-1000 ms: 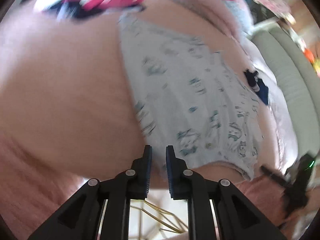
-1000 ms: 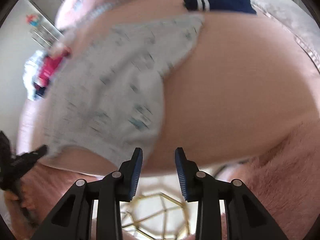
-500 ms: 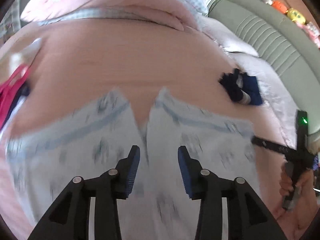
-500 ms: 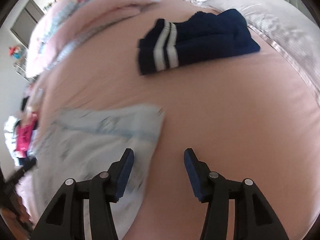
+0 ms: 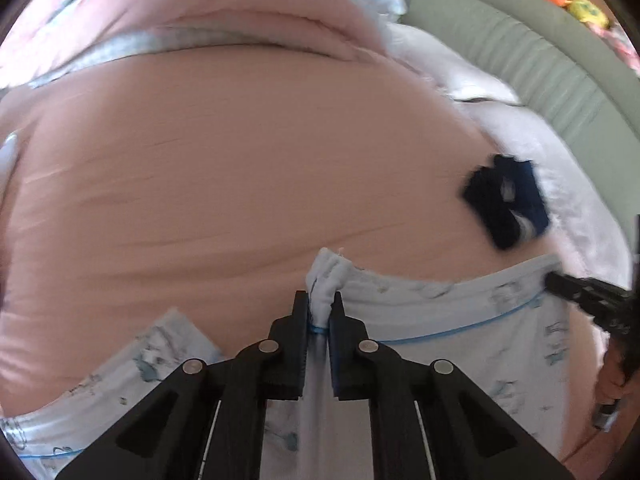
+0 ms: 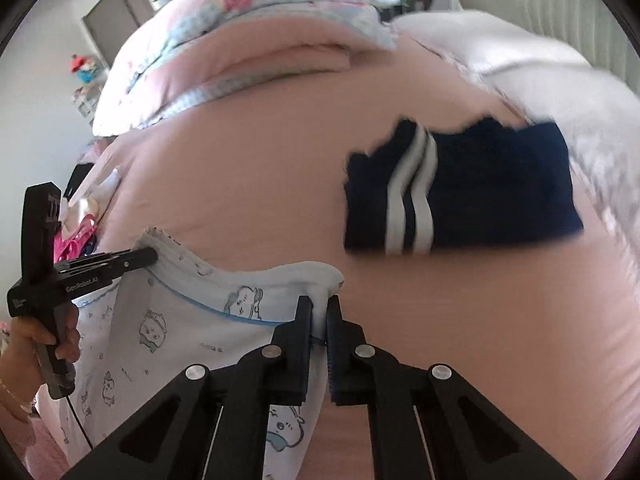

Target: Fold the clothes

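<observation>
Pale blue printed shorts (image 5: 460,344) lie on a pink bed (image 5: 240,168). The left gripper (image 5: 319,308) and right gripper (image 6: 319,312) each pinch the waistband, jaws closing. Folded navy clothing (image 6: 480,188) rests nearby, apart.

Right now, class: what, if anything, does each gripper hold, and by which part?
Both hold the pale blue cartoon-print cotton garment by its piped top edge: the left gripper pinches one bunched corner, the right gripper the other.
</observation>
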The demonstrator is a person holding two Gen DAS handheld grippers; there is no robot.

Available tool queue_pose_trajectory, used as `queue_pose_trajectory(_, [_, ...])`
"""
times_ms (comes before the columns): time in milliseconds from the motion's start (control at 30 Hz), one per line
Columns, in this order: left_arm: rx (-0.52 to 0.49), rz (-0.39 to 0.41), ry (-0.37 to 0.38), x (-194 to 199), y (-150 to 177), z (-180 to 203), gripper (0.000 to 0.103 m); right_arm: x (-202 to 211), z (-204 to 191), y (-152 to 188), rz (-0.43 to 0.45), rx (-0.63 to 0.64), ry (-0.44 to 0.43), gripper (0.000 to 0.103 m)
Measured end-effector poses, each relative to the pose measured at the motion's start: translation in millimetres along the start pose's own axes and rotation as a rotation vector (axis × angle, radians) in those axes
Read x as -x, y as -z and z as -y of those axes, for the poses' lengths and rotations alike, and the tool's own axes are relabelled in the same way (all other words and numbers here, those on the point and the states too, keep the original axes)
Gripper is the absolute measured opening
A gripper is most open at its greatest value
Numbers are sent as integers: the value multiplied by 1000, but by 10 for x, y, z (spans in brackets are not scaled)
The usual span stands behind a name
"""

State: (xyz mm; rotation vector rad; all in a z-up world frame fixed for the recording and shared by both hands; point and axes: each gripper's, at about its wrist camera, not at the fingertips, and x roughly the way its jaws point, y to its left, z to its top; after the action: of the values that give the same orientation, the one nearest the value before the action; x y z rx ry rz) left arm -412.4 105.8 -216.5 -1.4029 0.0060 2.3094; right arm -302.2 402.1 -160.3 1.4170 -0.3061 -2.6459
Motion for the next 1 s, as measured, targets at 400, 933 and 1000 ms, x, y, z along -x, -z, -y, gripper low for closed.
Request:
queue_pose_trajectory(400, [-161, 7, 77, 785, 664, 448, 22, 612, 116, 429, -34, -156, -4, 25])
queue_pose_trajectory(933, [-134, -30, -70, 1159, 2160, 922, 38, 688, -1357, 1850, -218, 174, 23, 25])
queue_pose_trajectory(1000, [-119, -56, -149, 1109, 2185, 861, 39, 742, -1286, 1877, -219, 180, 33, 25])
